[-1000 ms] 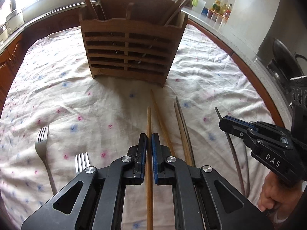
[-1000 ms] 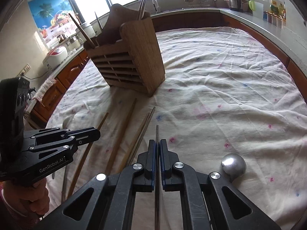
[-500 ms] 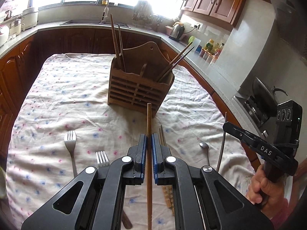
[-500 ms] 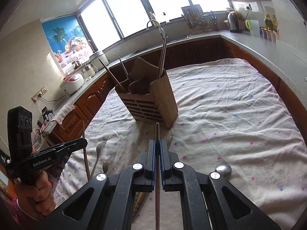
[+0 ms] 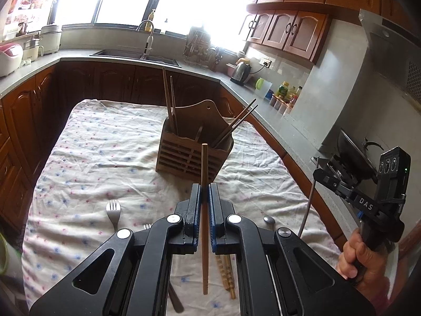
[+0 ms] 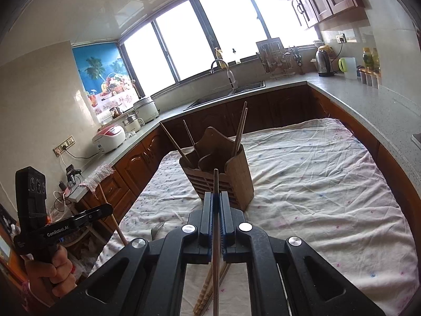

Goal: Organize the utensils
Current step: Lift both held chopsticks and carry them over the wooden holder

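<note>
A slatted wooden utensil holder (image 5: pixel 194 155) (image 6: pixel 226 173) stands on the cloth-covered table, with several chopsticks leaning in it. My left gripper (image 5: pixel 204 189) is shut on a brown wooden chopstick (image 5: pixel 204 166) and holds it high above the table, short of the holder. It also shows in the right wrist view (image 6: pixel 105 209). My right gripper (image 6: pixel 215 197) is shut on a thin metal spoon handle (image 6: pixel 215 184), also raised. In the left wrist view it (image 5: pixel 322 175) holds the spoon (image 5: pixel 307 205) hanging down, bowl hidden.
Two forks (image 5: pixel 113 208) (image 5: pixel 148 226), a spoon (image 5: pixel 269 220) and loose chopsticks (image 5: pixel 226 273) lie on the floral tablecloth (image 5: pixel 105 144) near me. Kitchen counters (image 6: pixel 368 102), a sink (image 5: pixel 136 54) and cabinets surround the table.
Both grippers rose well above the table with their utensils and tilted up, so the holder looks smaller and farther below. The chopstick and spoon left the cloth.
</note>
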Motion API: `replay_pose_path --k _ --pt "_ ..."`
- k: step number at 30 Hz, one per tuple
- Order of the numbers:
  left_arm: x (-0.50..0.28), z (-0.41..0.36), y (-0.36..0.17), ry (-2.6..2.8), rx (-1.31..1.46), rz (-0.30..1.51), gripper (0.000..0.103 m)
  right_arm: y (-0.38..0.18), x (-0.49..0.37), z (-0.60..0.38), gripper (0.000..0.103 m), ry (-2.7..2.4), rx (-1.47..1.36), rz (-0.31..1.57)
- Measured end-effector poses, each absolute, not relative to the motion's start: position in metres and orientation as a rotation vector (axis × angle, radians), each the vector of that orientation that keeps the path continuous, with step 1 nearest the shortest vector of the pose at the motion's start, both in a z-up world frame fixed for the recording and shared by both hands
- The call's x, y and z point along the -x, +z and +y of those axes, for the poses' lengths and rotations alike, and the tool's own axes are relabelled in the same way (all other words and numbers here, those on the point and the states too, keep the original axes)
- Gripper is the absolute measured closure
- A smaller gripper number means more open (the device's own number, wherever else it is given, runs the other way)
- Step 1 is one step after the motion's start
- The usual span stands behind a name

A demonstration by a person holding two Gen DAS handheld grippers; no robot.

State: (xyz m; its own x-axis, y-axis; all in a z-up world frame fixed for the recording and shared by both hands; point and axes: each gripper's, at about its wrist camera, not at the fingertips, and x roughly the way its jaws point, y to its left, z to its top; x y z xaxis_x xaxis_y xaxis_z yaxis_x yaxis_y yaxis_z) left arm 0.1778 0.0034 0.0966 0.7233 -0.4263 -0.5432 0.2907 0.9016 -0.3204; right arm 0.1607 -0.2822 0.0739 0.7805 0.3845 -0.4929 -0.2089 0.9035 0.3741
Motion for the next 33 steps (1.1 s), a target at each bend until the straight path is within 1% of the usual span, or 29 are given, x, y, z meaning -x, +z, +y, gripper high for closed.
replay_pose_path --k 21,28,33 --pt "-0.195 0.011 0.120 -0.387 0.243 0.581 0.098 0.087 -0.176 -0.285 0.098 0.333 -0.371 0.458" --pt "-0.208 0.015 0.124 -0.379 0.252 0.572 0.098 0.086 -0.190 -0.283 0.098 0.343 -0.382 0.451" --pt "-0.224 0.020 0.133 -0.371 0.266 0.545 0.098 0.092 -0.201 -0.280 0.098 0.341 -0.385 0.396"
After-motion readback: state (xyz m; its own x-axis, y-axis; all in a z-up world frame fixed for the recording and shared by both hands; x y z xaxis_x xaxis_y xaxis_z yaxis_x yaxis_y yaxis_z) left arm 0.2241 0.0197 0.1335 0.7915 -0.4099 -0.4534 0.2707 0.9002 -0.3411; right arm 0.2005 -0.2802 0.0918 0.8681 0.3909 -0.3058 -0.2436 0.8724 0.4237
